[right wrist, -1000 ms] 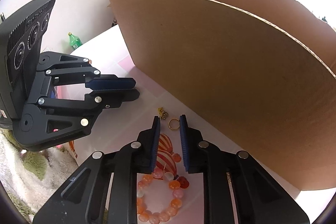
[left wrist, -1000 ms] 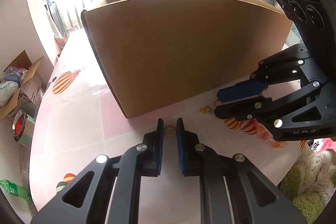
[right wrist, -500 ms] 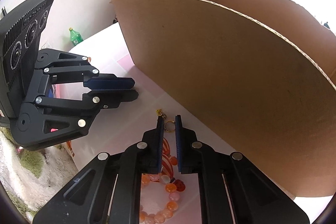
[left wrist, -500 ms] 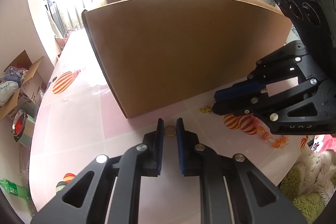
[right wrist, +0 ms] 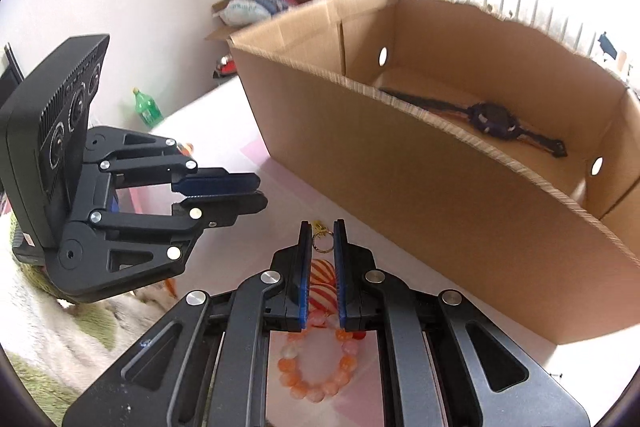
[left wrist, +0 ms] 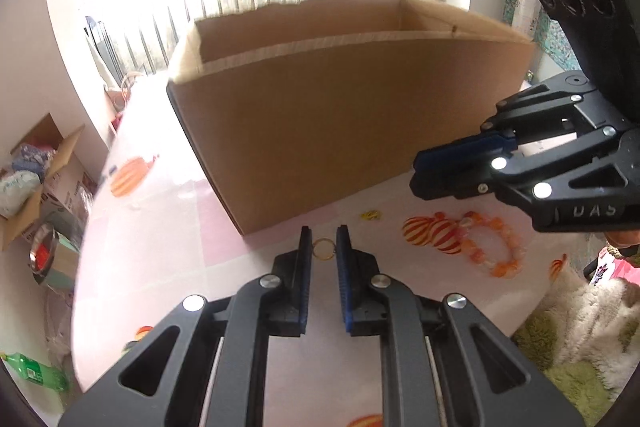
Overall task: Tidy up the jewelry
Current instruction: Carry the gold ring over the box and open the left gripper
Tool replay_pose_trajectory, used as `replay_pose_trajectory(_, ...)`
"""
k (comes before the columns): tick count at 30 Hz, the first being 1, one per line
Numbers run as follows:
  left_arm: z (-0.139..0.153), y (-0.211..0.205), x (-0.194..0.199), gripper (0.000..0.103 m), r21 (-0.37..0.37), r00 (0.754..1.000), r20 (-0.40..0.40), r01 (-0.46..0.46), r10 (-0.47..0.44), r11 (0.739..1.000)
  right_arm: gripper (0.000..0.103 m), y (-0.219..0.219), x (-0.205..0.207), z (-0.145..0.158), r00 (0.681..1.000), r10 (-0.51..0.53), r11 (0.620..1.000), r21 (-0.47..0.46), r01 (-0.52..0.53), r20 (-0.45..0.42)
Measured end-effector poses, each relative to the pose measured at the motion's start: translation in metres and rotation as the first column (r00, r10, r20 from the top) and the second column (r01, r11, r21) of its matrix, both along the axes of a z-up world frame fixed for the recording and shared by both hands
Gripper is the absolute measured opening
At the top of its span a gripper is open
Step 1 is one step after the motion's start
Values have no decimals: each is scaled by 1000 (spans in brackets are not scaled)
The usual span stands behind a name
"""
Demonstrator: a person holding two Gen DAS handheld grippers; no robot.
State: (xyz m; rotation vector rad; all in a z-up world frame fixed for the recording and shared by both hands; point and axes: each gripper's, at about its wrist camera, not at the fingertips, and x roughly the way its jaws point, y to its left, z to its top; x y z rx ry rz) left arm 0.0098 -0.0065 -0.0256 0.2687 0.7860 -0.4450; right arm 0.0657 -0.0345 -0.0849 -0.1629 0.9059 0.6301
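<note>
My left gripper (left wrist: 323,245) is shut on a small gold ring (left wrist: 322,249) and holds it above the pink table, in front of the cardboard box (left wrist: 340,115). My right gripper (right wrist: 323,239) is shut on another gold ring (right wrist: 322,242), raised near the box's front wall (right wrist: 420,211). A dark watch (right wrist: 490,117) lies inside the box. An orange bead bracelet (right wrist: 316,367) lies on the table under the right gripper; it also shows in the left wrist view (left wrist: 490,247). A small gold charm (left wrist: 370,215) lies near the box.
The pink tablecloth (left wrist: 160,267) has orange balloon prints. A green bottle (right wrist: 147,109) stands beyond the table's far corner. A fluffy green and white rug (left wrist: 580,339) lies below the table edge. An open carton of clutter (left wrist: 36,175) sits on the floor at left.
My right gripper closed on the gold ring and lifted it. Both grippers have risen, so the inside of the box now shows. The left gripper still holds its ring.
</note>
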Motion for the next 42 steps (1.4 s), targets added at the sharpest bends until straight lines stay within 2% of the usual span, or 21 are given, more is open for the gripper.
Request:
replay_pose_trajectory(3,21,1,-8,12,-27,999,33,9,-8,1000,9,-8,-9,19,999,-8,999,36,7,39)
replay_pose_trajectory(7,66,6,-10,12,-168,997,54,55,-46,984,9,-17,-15,56,992,2,998,66,-10,123)
replay_pose_trajectory(9,87,7,-5,12,-202,994,84,91,-75,975,9,-25,-11,75,987,-3,997,71,-9,161)
replay_pose_trajectory(12,115,-2,10,12,-216,985,120,149,-125,965,9,-37,7,101,981,-24,998,68,11,190)
replay_pose_trajectory(15,129,-19,46,12,-199,982,102,180,-162,963,9,-49,45,108,990,-45,998,51,39,134)
replay_pose_trajectory(17,127,-32,80,12,-180,984,36,177,-173,968,9,-55,76,103,996,-76,997,34,74,45)
replay_pose_trajectory(18,121,-39,104,12,-170,984,-25,168,-174,971,9,-56,89,99,996,-84,996,22,84,-3)
replay_pose_trajectory(20,107,-53,142,12,-144,979,-130,139,-158,980,9,-58,124,82,985,-129,992,-33,126,-115)
replay_pose_trajectory(22,93,-70,176,12,-89,967,-217,117,-134,989,9,-57,145,67,971,-154,986,-91,139,-186)
replay_pose_trajectory(23,82,-77,194,12,-59,955,-273,101,-113,993,9,-57,154,59,960,-166,984,-98,147,-227)
replay_pose_trajectory(25,66,-87,213,12,-60,928,-359,83,-99,995,9,-58,169,44,937,-194,978,-127,163,-291)
replay_pose_trajectory(29,29,-91,246,12,-78,843,-537,-10,-34,997,9,-58,185,21,910,-225,970,-172,174,-348)
replay_pose_trajectory(32,15,-92,250,12,-65,814,-581,-40,-5,997,9,-57,188,14,897,-241,964,-198,178,-371)
replay_pose_trajectory(37,11,-105,250,12,-31,807,-591,-33,8,999,11,-53,193,6,891,-246,963,-199,180,-381)
replay_pose_trajectory(39,7,-107,251,13,-29,791,-612,-44,17,999,14,-56,198,1,890,-245,964,-195,182,-383)
replay_pose_trajectory(40,6,-109,247,16,-32,783,-621,-50,19,998,20,-54,200,-1,888,-248,964,-190,186,-387)
replay_pose_trajectory(42,4,-109,247,21,-35,776,-630,-67,30,997,22,-54,199,-2,890,-249,964,-185,190,-383)
